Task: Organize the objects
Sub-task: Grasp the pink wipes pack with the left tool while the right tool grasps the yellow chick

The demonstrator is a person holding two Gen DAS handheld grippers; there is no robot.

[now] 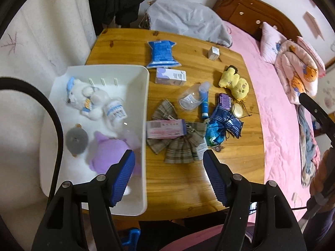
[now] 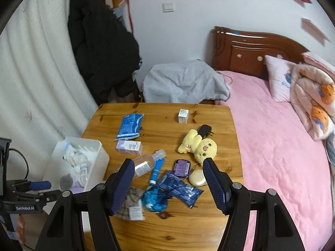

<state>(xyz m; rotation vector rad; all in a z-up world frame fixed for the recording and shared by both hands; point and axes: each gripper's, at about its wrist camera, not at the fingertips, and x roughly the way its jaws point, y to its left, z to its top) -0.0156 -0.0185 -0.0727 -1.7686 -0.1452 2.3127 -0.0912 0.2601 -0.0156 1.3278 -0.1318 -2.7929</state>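
A white bin (image 1: 146, 96) (image 2: 102, 159) at the wooden table's left edge holds a white plush (image 1: 83, 98), a grey ball plush (image 1: 76, 141), a purple plush (image 1: 108, 152) and a small bottle (image 1: 116, 109). Loose on the table (image 1: 178, 179) (image 2: 167, 230) lie a plaid cloth (image 1: 178, 144), a pink box (image 1: 165, 128), a clear bottle (image 1: 190, 98) (image 2: 146, 163), a blue tube (image 1: 204, 104) (image 2: 156, 172), blue packets (image 1: 222, 125) (image 2: 178, 191) and a yellow plush (image 1: 234, 82) (image 2: 197, 145). My left gripper (image 1: 168, 158) hangs open above the bin's right wall and the cloth. My right gripper (image 2: 168, 168) is open above the clutter, holding nothing.
Further back lie a blue tissue pack (image 1: 162, 53) (image 2: 129, 125), a lilac box (image 1: 170, 75) (image 2: 128, 147) and a small white box (image 1: 213, 53) (image 2: 183, 116). A grey-draped chair (image 2: 184, 83) stands behind the table. A pink bed (image 2: 282, 156) borders the right side, a black coat (image 2: 100, 48) hangs at left.
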